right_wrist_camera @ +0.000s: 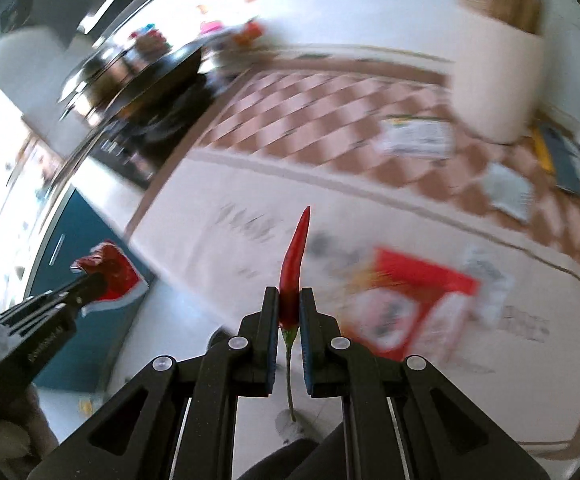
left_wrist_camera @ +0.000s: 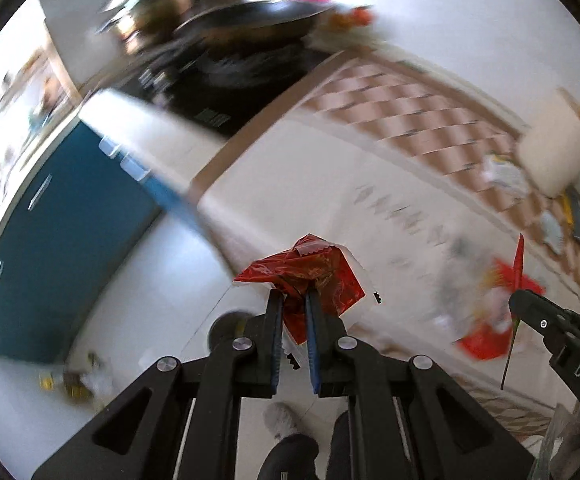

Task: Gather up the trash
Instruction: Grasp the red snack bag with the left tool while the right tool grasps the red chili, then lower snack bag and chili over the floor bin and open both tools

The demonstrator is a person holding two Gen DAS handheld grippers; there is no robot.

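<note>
My left gripper pinches a crumpled red wrapper by one corner only; I judge a jolt could slip it free. It bunches ahead of the near-shut jaws. My right gripper clamps a red chili near its stem end, tip pointing forward; squeezing could bruise it.

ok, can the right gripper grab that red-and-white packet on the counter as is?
Probably not: the right gripper is shut on a red chili. The red-and-white packet lies uncovered nearby, but the jaws are occupied.
</note>
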